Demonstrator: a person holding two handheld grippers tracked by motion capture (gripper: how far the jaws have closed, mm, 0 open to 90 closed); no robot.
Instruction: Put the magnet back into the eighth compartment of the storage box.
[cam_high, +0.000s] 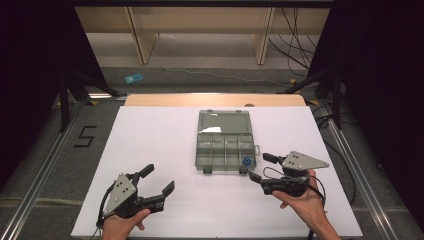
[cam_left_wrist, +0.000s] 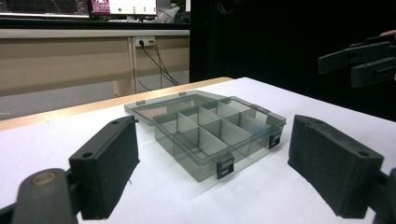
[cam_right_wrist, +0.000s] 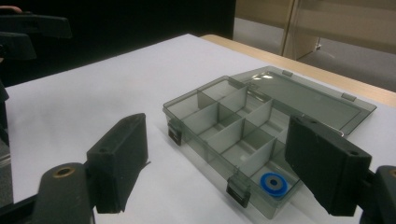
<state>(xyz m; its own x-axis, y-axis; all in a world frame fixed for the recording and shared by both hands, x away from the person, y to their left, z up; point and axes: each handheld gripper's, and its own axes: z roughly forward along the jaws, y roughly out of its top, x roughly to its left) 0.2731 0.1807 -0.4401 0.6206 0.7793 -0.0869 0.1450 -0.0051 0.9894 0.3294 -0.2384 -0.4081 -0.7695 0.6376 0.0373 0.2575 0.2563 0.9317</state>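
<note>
A smoky clear compartment box (cam_high: 225, 149) lies open in the middle of the white table top (cam_high: 150, 135), its lid (cam_high: 223, 121) folded flat behind it. A blue ring (cam_high: 247, 161) rests in the front right compartment; the right gripper view has the ring (cam_right_wrist: 274, 183) near the latch. My left gripper (cam_high: 159, 179) hovers open and empty at the front left, well short of the box (cam_left_wrist: 219, 135). On the right, my right gripper (cam_high: 260, 167) stands open and empty just beside the box's front right corner (cam_right_wrist: 243, 191).
The other compartments (cam_right_wrist: 219, 116) look empty. A wooden table edge (cam_high: 215, 99) runs behind the white top. Black stands (cam_high: 70, 90) and cables (cam_high: 295, 50) sit on the floor beyond. The right gripper (cam_left_wrist: 338, 67) shows far off in the left gripper view.
</note>
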